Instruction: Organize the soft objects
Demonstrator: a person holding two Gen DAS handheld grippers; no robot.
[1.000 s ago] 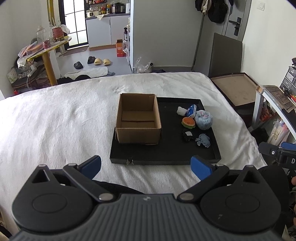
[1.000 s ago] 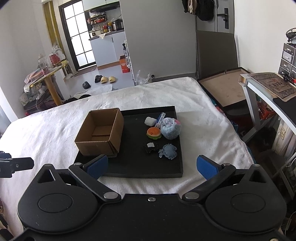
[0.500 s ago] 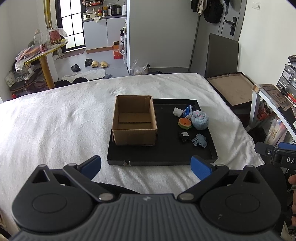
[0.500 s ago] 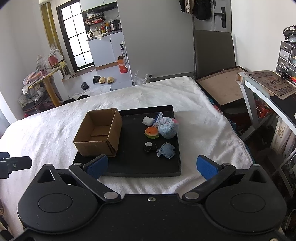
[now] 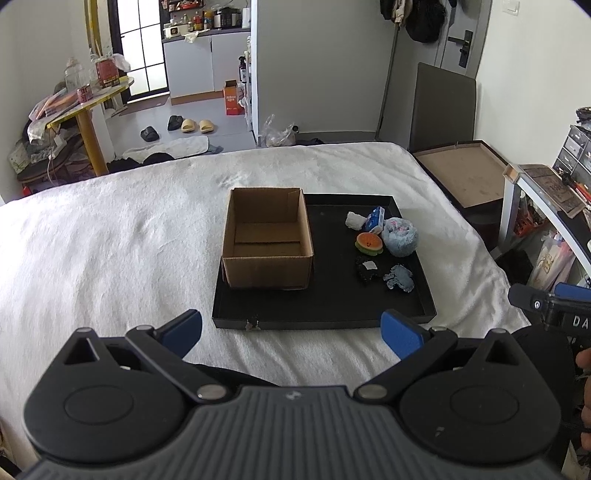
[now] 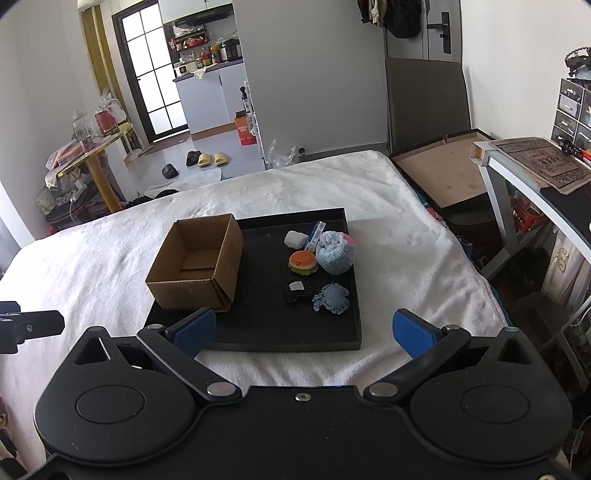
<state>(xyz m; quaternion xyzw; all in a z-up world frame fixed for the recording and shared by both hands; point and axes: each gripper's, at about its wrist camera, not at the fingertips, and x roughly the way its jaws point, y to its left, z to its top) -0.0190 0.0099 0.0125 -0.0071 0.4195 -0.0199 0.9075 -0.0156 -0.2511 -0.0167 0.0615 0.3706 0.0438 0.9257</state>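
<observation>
Toys (image 6: 325, 266) lie clustered on the tray (image 6: 258, 332) on the bed (image 5: 110, 240), right of the box (image 5: 266, 240), which shows nothing inside. Left gripper (image 5: 291, 332) and right gripper (image 6: 304, 332) hover near the tray's front edge, jaws wide, holding nothing.

A bed with a white blanket (image 5: 110, 240) fills the middle of the room; the walls (image 5: 321, 62) are white, the floor (image 5: 207, 110) is pale grey; at the far left a black-framed glass door (image 6: 155, 74) lets in daylight; a yellow table (image 5: 86, 122) carries clutter beside it; white cabinets (image 5: 207, 64) stand behind; slippers (image 5: 194, 124) lie on the floor; a dark panel (image 5: 443, 107) leans against the wall; a grey door (image 6: 439, 29) is at the right.
</observation>
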